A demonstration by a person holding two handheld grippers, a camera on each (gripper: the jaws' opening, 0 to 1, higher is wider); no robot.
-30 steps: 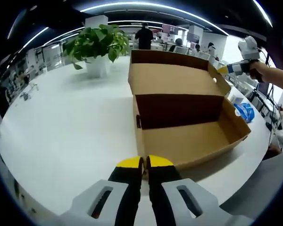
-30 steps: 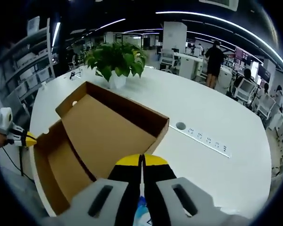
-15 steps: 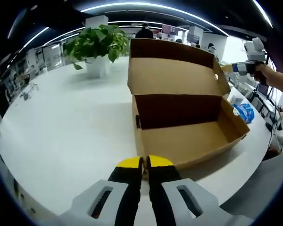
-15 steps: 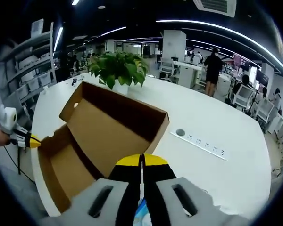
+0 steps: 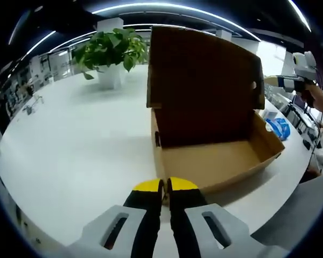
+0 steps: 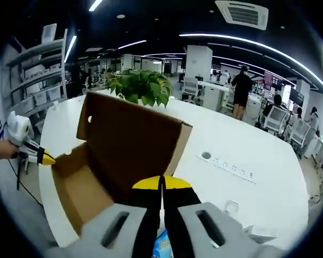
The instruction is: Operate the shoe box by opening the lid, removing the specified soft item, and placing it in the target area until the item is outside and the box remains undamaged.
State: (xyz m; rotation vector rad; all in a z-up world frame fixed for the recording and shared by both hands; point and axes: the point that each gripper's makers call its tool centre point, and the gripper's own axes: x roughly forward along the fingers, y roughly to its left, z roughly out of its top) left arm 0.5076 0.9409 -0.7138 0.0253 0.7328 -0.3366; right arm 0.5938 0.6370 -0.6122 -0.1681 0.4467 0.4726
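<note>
The brown cardboard shoe box stands on the white table, its hinged lid raised nearly upright, and what shows of its inside is bare. My left gripper is shut, its yellow tips close to the box's near wall. In the right gripper view the box and lid lie ahead of my shut right gripper. A hand holds the right gripper just off the lid's right edge. The left gripper points at the box's left corner. A blue soft item lies on the table beside the box.
A potted green plant stands behind the box on the round table. A socket strip is set into the tabletop to the right. The table edge curves close past the box. People stand among desks far off.
The lid has swung up from lying back flat to nearly upright. The right gripper has drawn away to the right of the lid's edge. My left gripper and the box base stayed put.
</note>
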